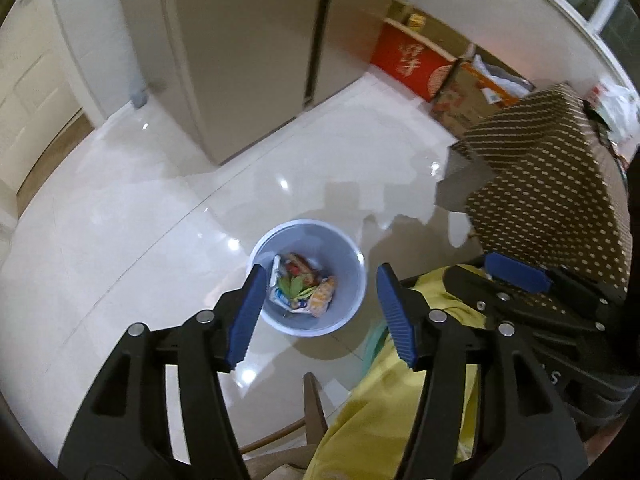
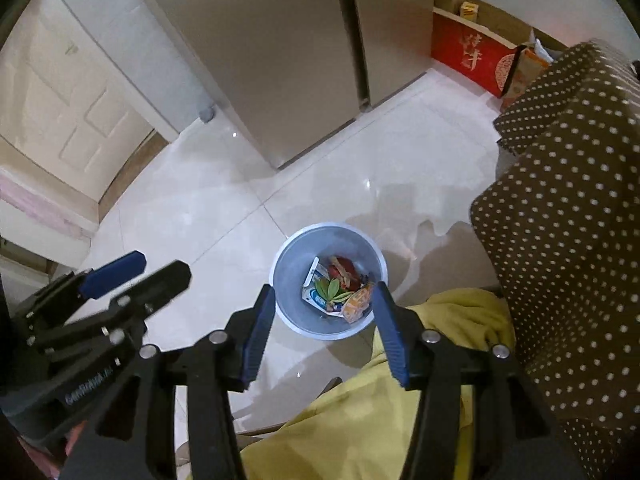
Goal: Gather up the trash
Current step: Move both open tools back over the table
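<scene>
Drop step, judged complete: left gripper (image 1: 322, 312) and right gripper (image 2: 324, 330), fingers apart, empty, above filled bin (image 2: 288, 264). Next: seek remaining trash.

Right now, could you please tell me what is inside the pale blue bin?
The bin holds a white carton, green leaves, an orange wrapper and red scraps; anything beneath stays hidden.

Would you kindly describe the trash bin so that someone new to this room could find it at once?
Start at the tall beige cabinet and look down across the glossy white floor in front of it. There stands a small round pale-blue bin, beside yellow cloth. It is the only open container on the bare floor, holding a carton, green leaves and wrappers.
</scene>
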`<state>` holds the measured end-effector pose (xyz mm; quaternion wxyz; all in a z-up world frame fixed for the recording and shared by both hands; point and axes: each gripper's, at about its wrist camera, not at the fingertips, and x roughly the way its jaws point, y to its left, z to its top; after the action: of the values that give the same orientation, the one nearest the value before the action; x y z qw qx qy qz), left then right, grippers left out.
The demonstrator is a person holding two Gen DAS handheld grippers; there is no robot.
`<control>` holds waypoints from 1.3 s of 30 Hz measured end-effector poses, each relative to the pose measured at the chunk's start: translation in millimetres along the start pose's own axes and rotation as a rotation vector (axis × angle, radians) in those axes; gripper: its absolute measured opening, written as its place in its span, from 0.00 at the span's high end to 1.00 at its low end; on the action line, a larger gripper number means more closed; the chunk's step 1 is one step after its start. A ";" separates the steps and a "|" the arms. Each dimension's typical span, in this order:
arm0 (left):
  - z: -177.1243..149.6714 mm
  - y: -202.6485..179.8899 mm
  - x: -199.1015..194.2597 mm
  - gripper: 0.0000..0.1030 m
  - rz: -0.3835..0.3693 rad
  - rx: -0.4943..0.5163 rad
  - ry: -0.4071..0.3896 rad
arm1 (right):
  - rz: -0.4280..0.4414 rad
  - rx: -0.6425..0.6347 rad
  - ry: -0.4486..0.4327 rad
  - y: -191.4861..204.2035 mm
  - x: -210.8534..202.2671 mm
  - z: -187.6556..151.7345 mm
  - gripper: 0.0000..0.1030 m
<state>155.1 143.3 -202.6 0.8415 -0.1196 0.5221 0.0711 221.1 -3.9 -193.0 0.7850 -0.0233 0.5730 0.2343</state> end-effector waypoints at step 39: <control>43.7 -232.7 -96.0 0.30 -0.369 0.446 -0.264 | -0.022 0.494 -0.441 -198.5 -202.9 -73.7 0.54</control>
<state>207.0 -67.9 -68.4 0.9060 -0.0145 0.3808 -0.1841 186.6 -272.2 -79.5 0.8744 0.2130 0.4286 0.0794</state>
